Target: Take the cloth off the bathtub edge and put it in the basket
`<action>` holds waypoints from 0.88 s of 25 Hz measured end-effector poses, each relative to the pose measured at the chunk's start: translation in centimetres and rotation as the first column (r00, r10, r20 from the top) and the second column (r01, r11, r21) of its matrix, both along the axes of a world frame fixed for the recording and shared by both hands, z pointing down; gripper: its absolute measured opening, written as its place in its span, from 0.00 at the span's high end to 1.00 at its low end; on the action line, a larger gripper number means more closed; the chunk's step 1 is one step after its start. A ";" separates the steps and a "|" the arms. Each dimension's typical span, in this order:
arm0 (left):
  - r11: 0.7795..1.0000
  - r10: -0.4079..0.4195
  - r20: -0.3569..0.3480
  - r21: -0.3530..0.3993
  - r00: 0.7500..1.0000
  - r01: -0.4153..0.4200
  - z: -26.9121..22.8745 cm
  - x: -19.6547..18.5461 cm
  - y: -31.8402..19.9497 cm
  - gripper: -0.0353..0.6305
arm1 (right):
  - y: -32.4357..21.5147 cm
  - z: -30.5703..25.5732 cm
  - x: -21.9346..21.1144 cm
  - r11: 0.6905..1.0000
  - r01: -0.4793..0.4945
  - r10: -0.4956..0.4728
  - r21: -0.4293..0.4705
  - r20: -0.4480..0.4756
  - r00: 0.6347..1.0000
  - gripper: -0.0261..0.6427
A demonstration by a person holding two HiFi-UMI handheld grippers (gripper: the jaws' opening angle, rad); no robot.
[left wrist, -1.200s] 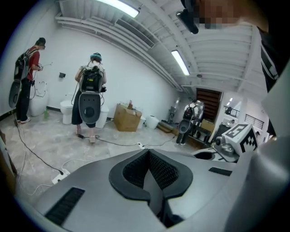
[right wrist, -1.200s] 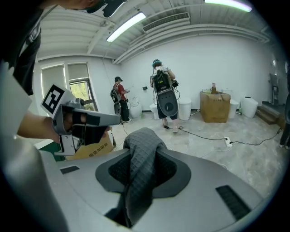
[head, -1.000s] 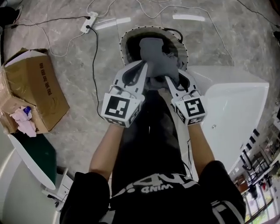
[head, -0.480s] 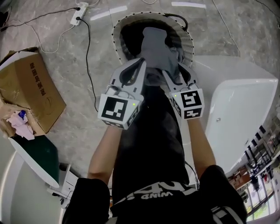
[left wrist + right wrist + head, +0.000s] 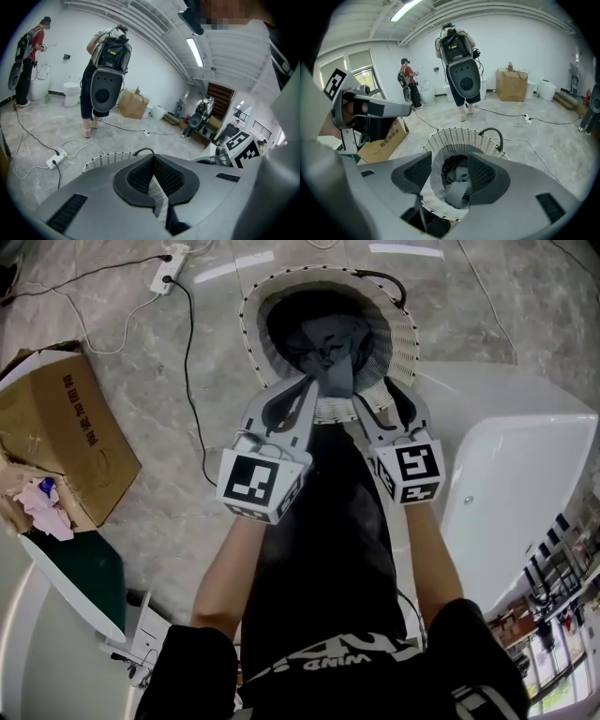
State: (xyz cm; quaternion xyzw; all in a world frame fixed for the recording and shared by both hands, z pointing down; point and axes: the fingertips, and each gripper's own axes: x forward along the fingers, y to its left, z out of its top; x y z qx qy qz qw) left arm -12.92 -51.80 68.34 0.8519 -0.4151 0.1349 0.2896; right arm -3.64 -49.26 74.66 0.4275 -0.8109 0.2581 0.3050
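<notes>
The grey cloth (image 5: 330, 357) lies crumpled inside the white woven basket (image 5: 398, 334), with 1 fold draped up toward the near rim, just ahead of both grippers. The basket stands on the marble-patterned floor (image 5: 169, 381), just beside the corner of the white bathtub (image 5: 511, 451). The right gripper (image 5: 380, 397) hangs over the near rim, pointing down into the basket. Its fingers stand well apart and have just been opening; the right gripper view shows the cloth's fold lying free in the gap beyond them, with neither pad pressing on it. The left gripper (image 5: 307, 385) sits close beside it at the same rim. Its 2 fingers are drawn together at the tips, leaving only a thin slit through which the basket's weave shows, and no cloth is between them. An open cardboard box (image 5: 66, 427) lies well apart on the floor at the left.
</notes>
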 end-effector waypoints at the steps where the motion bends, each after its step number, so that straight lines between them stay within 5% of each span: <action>1: 1.000 0.001 0.001 -0.001 1.000 -0.001 -0.1 -0.1 0.0 0.93 | -0.1 -0.3 -0.2 1.000 -0.001 0.001 0.005 0.014 1.000 0.63; 4: 1.000 0.003 0.003 -0.004 1.000 -0.003 -1.5 -0.3 0.0 0.93 | -0.3 -2.2 -1.1 0.999 0.001 -0.003 0.032 0.058 0.998 0.68; 9: 1.000 0.001 -0.003 0.019 1.000 -0.001 -7.0 -0.6 -0.2 0.93 | -1.1 -9.2 -2.2 0.996 -0.024 0.011 0.088 0.147 0.989 0.92; 15: 0.998 0.006 -0.020 0.059 1.000 -0.005 -16.0 -0.6 0.5 0.93 | -1.0 -19.6 -1.9 0.990 -0.064 0.035 0.126 0.220 0.975 0.94; 22: 0.986 0.023 -0.039 0.168 0.999 -0.016 -27.4 -1.2 1.0 0.93 | -0.2 -32.8 -2.1 0.962 -0.054 -0.022 0.269 0.270 0.963 0.94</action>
